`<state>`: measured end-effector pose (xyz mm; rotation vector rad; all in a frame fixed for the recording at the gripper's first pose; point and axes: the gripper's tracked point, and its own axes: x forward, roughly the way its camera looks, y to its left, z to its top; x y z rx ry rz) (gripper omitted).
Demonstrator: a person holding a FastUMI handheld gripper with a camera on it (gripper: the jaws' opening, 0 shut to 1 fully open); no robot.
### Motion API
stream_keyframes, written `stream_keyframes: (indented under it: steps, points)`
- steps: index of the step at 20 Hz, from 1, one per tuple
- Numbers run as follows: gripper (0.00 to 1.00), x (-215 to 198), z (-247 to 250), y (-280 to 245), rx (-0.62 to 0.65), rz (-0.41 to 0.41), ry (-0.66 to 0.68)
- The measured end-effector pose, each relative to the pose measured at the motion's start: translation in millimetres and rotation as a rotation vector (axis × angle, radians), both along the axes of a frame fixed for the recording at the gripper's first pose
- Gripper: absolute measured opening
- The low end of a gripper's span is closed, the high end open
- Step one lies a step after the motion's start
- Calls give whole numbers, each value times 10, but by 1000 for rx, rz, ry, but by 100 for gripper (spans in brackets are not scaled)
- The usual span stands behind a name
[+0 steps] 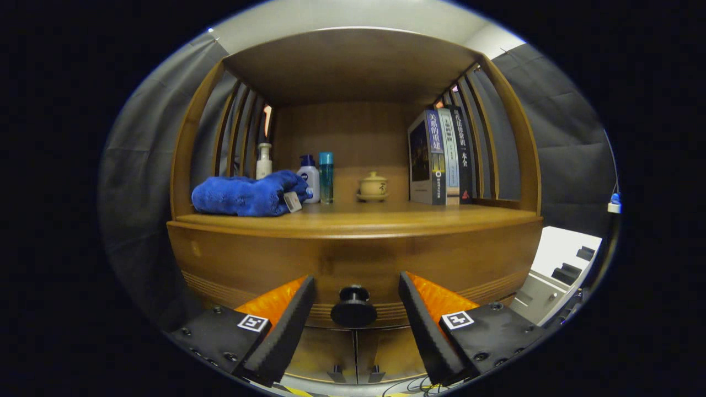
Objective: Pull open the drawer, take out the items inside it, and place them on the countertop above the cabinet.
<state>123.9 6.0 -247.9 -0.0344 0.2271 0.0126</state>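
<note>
We see the gripper (357,300) with its jaws spread wide, the round dark drawer knob (353,307) sitting between the fingers, neither one touching it; the wooden drawer front (353,264) is closed flush, so its contents are hidden from us. On the countertop (358,216) above lie a folded blue towel (248,194) with a tag, a pump bottle (264,161) partly behind it, a white bottle (309,175), a teal bottle (326,176), a small lidded cup (373,185) and upright books (440,156). Below the drawer, the cabinet doors (353,353) are cut off low down.
</note>
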Motion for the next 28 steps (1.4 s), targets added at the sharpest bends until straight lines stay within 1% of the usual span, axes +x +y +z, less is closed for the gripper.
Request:
stream_keyframes:
  steps: [4,5,6,8,14,17,21,26,28]
  points:
    - [97,10,-143,10,-27,5,14]
    - [92,7,-161,17,-29,5,18]
    - [89,16,-179,40,-23,13,25]
    - [84,14,-175,19,-16,-1,19]
    - [51,36,-145,14,13,-1,13]
    - [40,41,-156,15,6,7,24]
    - [40,0,-171,17,25,8,53]
    - [40,-275,-128,3,19,9,58]
    - [40,-437,-99,-16,25,-6,67]
